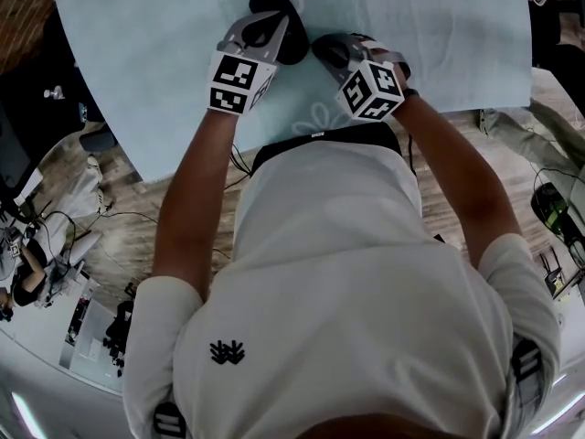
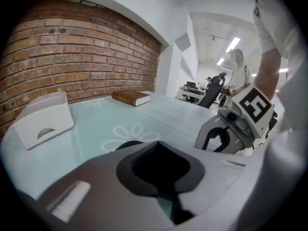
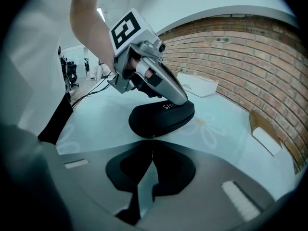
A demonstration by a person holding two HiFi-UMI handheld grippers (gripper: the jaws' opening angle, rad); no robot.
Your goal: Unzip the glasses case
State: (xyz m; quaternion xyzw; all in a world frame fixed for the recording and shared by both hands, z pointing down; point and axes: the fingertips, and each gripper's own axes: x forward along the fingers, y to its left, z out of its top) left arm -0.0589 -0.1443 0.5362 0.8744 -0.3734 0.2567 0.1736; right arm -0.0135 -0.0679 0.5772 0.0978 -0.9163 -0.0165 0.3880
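Observation:
The black glasses case (image 3: 161, 118) lies on the light blue flowered tablecloth (image 1: 439, 35); the head view shows the case (image 1: 272, 0) at the table's middle, partly hidden by both grippers. My left gripper (image 3: 182, 99) is shut and rests tip-down on the case's lid. Its own view shows only a dark sliver of the case (image 2: 126, 144) past the left gripper's (image 2: 156, 147) closed tips. My right gripper (image 3: 153, 140) is shut at the case's near edge, its tips pinched on the small zipper pull (image 3: 153, 136). It also shows as the right gripper (image 2: 226, 139) in the left gripper view.
A white card holder (image 2: 43, 121) and a brown book (image 2: 131, 97) sit near the brick wall (image 2: 72, 57). A white tray (image 3: 197, 85) stands behind the case. The table's near edge (image 1: 302, 135) is against the person's body. A person stands far off in the room (image 2: 239, 71).

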